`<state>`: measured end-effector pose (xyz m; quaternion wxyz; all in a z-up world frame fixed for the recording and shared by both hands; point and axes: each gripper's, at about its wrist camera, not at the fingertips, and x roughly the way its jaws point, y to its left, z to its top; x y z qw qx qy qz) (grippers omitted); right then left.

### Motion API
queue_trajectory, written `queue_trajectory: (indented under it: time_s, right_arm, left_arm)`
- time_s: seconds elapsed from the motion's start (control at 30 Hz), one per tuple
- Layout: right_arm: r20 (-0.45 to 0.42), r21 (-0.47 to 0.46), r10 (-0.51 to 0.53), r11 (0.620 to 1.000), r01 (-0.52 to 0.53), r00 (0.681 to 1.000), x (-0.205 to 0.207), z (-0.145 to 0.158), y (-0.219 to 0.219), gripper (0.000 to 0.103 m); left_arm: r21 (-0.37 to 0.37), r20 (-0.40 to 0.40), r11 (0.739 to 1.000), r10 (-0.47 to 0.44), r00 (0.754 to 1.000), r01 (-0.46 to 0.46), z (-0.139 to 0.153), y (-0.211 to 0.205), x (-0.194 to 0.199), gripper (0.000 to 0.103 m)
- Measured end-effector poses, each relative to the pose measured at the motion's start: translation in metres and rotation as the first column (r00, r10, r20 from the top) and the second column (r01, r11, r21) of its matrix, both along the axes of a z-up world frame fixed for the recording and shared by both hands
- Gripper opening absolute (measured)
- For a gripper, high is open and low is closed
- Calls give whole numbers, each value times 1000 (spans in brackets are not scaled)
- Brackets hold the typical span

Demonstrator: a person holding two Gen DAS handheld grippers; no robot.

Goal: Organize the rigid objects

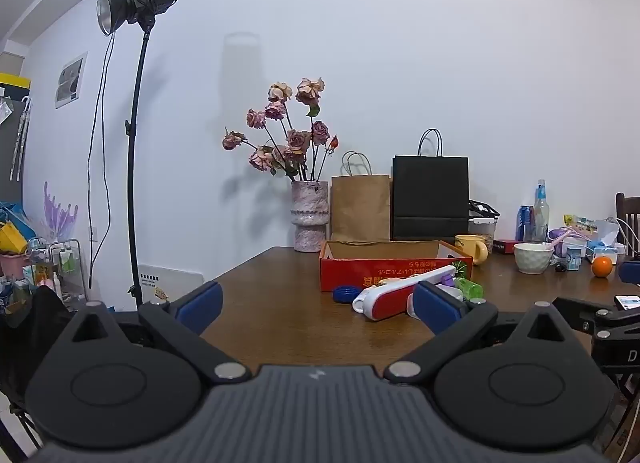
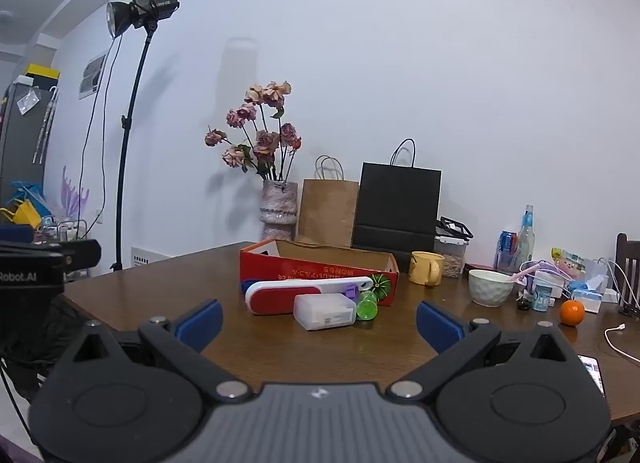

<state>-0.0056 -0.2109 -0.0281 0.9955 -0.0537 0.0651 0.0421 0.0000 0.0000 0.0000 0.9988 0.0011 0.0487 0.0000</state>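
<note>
A red cardboard box (image 1: 392,273) (image 2: 320,269) lies open on the brown table. In front of it lie a long red-and-white case (image 1: 394,297) (image 2: 296,293), a translucent white plastic box (image 2: 324,311), a small green bottle (image 2: 367,305) (image 1: 470,287) and a blue cap (image 1: 345,292). My left gripper (image 1: 318,309) is open and empty, low above the table's near part, left of the case. My right gripper (image 2: 320,321) is open and empty, just before the white plastic box.
A vase of dried roses (image 1: 310,219), a brown paper bag (image 1: 360,207) and a black bag (image 1: 430,199) stand at the wall. A yellow mug (image 2: 426,268), white bowl (image 2: 490,287), orange (image 2: 572,313), bottles and a phone (image 2: 592,373) crowd the right side. A light stand (image 1: 134,183) stands left.
</note>
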Motion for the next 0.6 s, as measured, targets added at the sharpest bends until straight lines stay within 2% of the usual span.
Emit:
queue_trajectory:
  time_s: [0.4, 0.6]
  right_arm:
    - [2, -3, -2, 1000, 2, 1000, 4, -5, -1, 103]
    - [-5, 10, -8, 1000, 8, 1000, 2, -5, -3, 103]
  left_arm:
    - [6, 7, 1000, -17, 1000, 17, 8, 3, 2, 103]
    - [16, 19, 1000, -27, 999, 26, 0, 3, -1, 103]
